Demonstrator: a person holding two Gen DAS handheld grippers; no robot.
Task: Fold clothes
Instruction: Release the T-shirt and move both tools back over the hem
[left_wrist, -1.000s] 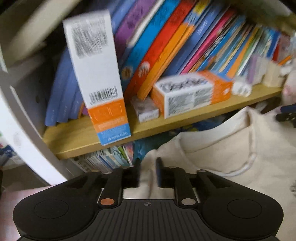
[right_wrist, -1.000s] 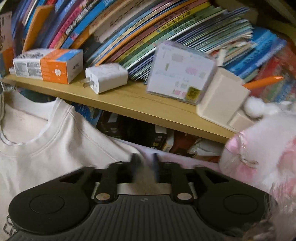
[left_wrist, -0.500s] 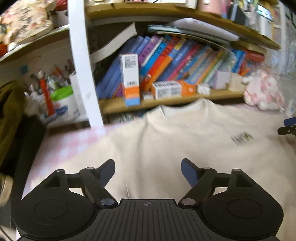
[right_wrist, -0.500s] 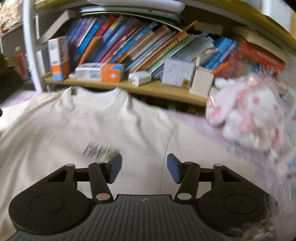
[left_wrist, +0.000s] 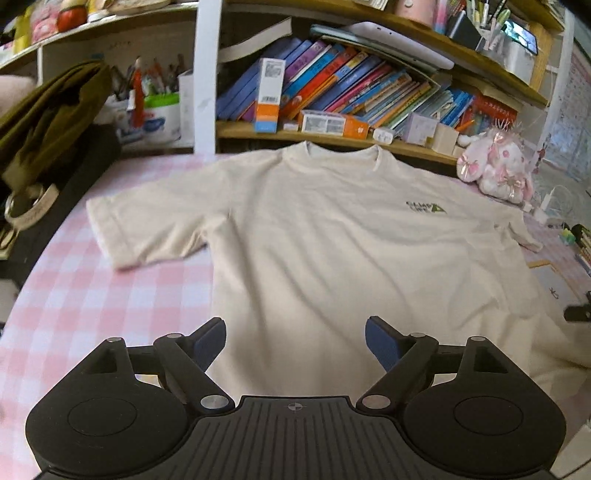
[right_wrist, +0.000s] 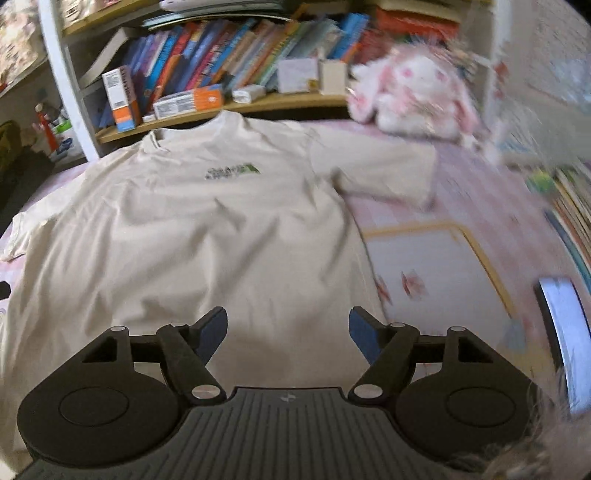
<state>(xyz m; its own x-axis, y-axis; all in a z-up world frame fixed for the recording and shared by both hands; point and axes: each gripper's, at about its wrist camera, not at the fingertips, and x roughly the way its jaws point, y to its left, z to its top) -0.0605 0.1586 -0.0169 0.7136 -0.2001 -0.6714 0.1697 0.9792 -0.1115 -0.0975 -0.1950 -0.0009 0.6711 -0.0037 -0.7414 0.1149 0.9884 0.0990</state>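
A pink-and-white checked tabletop (left_wrist: 74, 295) is seen below a crowded bookshelf (left_wrist: 332, 138). Nearest the camera in the left wrist view, the left hand-held gripper (left_wrist: 295, 338) is held above the lower part of a cream T-shirt (left_wrist: 314, 240); its jaws are spread wide, and nothing is gripped between them. In the right wrist view, the right hand-held gripper (right_wrist: 288, 330) is likewise held over the shirt's lower part; its jaws are opening, and only cloth lying below is seen through the gap, none of it pinched. The T-shirt is laid flat and face up on the tabletop, both short sleeves spread outward, a small green logo (left_wrist: 424, 207) showing on the chest. Its collar (left_wrist: 341, 147) lies at the far edge, just below the bookshelf. Beside the shirt, a white mat with a yellow border (right_wrist: 436, 273) is seen. Farther back, a pink and white plush toy (left_wrist: 495, 166) sits near one sleeve. On the shelf, leaning books (left_wrist: 351, 88) and an orange and white box (left_wrist: 334, 123) are seen.
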